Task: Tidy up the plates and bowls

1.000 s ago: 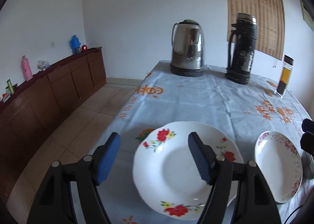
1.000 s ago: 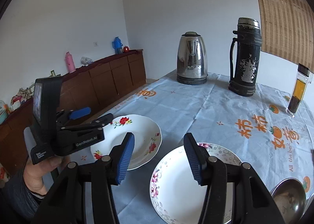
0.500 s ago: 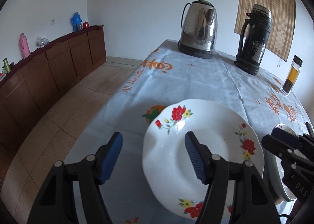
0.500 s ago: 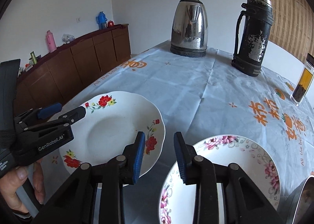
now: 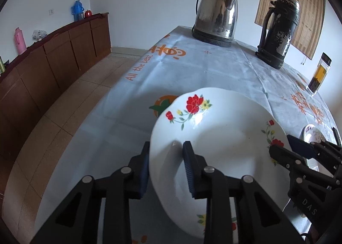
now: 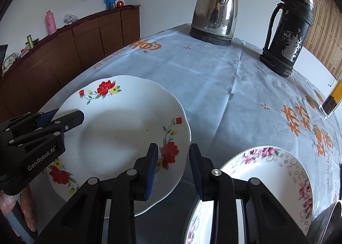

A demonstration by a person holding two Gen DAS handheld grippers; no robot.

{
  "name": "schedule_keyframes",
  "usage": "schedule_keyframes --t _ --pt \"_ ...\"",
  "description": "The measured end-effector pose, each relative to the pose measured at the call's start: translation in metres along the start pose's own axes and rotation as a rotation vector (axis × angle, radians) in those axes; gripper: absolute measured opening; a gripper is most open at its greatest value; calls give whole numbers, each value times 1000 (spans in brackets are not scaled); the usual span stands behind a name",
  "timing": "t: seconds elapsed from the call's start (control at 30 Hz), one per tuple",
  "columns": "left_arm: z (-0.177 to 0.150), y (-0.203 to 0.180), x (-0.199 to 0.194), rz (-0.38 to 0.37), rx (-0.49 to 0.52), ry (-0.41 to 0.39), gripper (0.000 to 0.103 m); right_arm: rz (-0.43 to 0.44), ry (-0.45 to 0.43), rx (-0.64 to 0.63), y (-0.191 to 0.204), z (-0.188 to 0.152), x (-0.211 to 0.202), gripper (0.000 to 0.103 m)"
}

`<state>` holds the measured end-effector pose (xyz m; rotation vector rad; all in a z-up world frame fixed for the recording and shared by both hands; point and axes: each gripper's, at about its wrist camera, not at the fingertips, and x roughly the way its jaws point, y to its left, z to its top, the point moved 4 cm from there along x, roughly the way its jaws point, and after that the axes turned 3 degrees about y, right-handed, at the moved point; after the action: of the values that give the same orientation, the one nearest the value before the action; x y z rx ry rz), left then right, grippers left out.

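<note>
A white plate with red flowers (image 5: 224, 147) (image 6: 119, 133) lies on the pale blue tablecloth. My left gripper (image 5: 166, 144) (image 6: 62, 119) has the plate's left rim between its jaws, which are closing and press on it, one finger over the rim and one outside. My right gripper (image 6: 173, 146) (image 5: 286, 147) straddles the same plate's right rim with its jaws narrow; a slit shows beside the outer pad, so I see no pinch. A second plate with pink flowers (image 6: 267, 177) (image 5: 312, 133) sits to the right of it.
At the far end of the table stand a steel kettle (image 6: 213, 11), a black thermos (image 6: 288, 30) and a tea bottle (image 6: 333, 98). A metal bowl (image 6: 329, 222) peeks in at the lower right. The table's left edge drops to tiled floor; a brown cabinet (image 5: 53, 56) lines the wall.
Both grippers came down toward the red-flower plate. The left jaws narrowed onto its left rim. The right gripper narrowed and slid left from over the pink-flower plate to the red-flower plate's right rim.
</note>
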<state>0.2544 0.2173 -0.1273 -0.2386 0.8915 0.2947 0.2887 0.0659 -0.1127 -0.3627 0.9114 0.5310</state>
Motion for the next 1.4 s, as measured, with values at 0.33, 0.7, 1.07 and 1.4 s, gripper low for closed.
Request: schedule_keyframes --t 0.33,0.7,1.07,1.4 --pt "0 3 -1 -6 -10 -10 28 -1 -10 -23 1 -1 1 33" --pt "1 13 -3 14 -46 -23 28 94 -57 12 6 -9 -8 27" --pt "2 9 -12 12 -20 -72 29 74 -128 17 6 -11 -30 27" --pt "3 11 -18 6 -28 -97 29 72 -168 32 7 -13 -36 27"
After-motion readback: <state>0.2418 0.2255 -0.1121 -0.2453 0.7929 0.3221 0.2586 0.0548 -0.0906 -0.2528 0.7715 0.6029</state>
